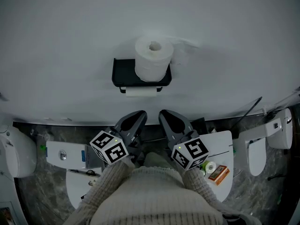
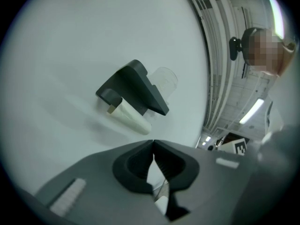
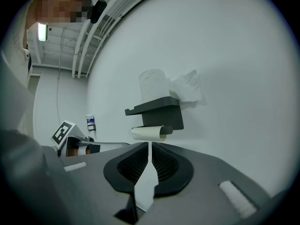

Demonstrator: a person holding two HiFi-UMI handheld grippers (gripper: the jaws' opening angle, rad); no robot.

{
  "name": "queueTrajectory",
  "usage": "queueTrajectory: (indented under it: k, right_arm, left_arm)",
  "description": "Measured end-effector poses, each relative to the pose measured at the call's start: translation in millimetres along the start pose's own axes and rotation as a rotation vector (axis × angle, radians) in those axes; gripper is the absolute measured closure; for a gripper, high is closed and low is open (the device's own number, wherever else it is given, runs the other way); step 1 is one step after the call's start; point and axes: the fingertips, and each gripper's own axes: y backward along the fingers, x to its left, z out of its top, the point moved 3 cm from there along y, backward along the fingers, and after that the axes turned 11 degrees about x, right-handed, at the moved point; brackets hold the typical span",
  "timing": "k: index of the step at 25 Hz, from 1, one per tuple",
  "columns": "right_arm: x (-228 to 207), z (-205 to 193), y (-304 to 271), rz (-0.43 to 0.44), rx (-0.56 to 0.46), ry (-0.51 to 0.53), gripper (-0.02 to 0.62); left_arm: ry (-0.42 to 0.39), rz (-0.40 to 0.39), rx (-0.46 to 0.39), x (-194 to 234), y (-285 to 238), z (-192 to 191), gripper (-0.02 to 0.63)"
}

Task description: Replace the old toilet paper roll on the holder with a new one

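Head view peers steeply down at the holder on the wall from well back. Left gripper view and right gripper view both face it level, closer in, sharing that holder.

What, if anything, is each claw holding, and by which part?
Nothing is held. The left claw and the right claw are both shut with nothing between their jaws, short of the holder.

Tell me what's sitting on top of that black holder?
A full white roll stands on end on the holder, loose paper sticking out to its right. The shelf part under it is covered.
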Motion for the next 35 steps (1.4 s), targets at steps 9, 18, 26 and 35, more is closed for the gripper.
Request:
queueTrajectory:
  k: [9,18,26,35]
  right_arm:
    - [-3,18,3,0.04,0.006,0.048,0.576]
    - [-11,17,0,0.058,0.016,0.048,0.576]
    - [-16,14,-3,0.062,0.029,0.045,0.575]
    - [-21,10,-5,0.053,0.053,0.049,0.577]
  left_arm:
    - [0.075,-0.031,-0.052,-4,-5,13,0.598]
    - [0.2,-0.088,-0.153,3,-12,19,0.578]
    - [0.336,-0.127,-0.203,11,-18,11,0.423]
    - [0.481,-0.116,-0.303,35,-26,21,0.305]
